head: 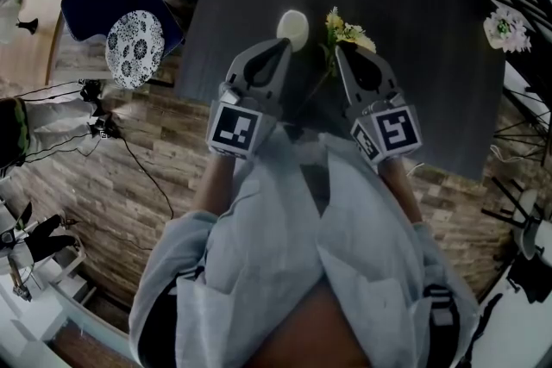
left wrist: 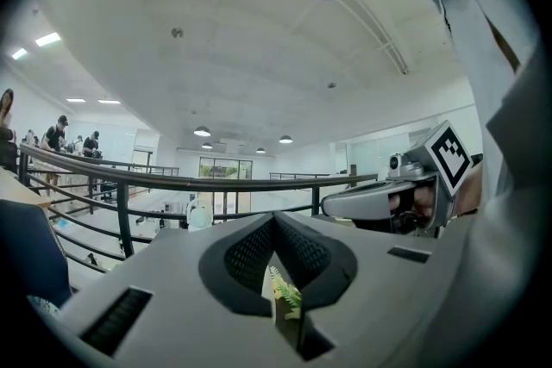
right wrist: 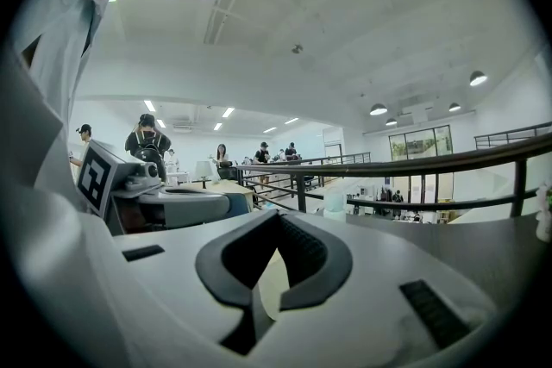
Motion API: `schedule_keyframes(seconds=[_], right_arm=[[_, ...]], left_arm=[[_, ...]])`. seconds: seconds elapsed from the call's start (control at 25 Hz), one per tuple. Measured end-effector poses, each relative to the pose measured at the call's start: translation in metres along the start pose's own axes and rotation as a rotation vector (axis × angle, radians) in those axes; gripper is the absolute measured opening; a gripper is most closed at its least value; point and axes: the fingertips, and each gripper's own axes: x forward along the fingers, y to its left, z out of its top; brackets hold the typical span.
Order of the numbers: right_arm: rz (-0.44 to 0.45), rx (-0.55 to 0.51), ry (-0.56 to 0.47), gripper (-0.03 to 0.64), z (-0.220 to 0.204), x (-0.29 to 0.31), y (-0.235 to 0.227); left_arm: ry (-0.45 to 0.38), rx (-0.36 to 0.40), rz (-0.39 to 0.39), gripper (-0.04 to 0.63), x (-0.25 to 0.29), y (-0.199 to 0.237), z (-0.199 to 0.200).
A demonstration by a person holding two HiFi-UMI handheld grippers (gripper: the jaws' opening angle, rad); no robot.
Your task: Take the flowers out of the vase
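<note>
The flowers (head: 347, 33) are small and yellow, with green leaves and a long thin stem. They are on the dark table (head: 431, 99), just right of the white vase (head: 293, 28), between the 2 claws. The left gripper (head: 281, 43) and right gripper (head: 340, 50) are both closed tight and hold nothing

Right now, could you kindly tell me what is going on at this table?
A person stands at the dark table with a gripper in each hand. The left tongs and the right tongs are both shut and hold nothing, hovering side by side over the table's near part. Just ahead of them is a white vase. The yellow flowers are to its right, with the stem running back toward the person. They seem to lie outside the vase, though that is not certain.
</note>
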Motion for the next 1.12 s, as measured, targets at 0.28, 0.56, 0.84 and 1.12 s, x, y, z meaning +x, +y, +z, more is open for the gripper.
schedule_keyframes(seconds=[0.28, 0.56, 0.84, 1.12], right_arm=[[0.007, 0.003, -0.002, -0.005, 0.0007, -0.0004, 0.0018], [0.01, 0.002, 0.001, -0.005, 0.0003, 0.0008, 0.0011], [0.008, -0.002, 0.004, -0.005, -0.0014, -0.0004, 0.0012], [0.005, -0.001, 0.008, -0.005, -0.0031, -0.0008, -0.0002]], left_arm=[[0.006, 0.001, -0.003, 0.002, 0.0002, -0.002, 0.0007], [0.004, 0.002, -0.007, 0.002, 0.0025, -0.0025, 0.0006], [0.005, 0.005, -0.01, 0.002, 0.0021, -0.0041, -0.0005], [0.007, 0.002, -0.01, 0.002, 0.003, -0.0051, -0.0013]])
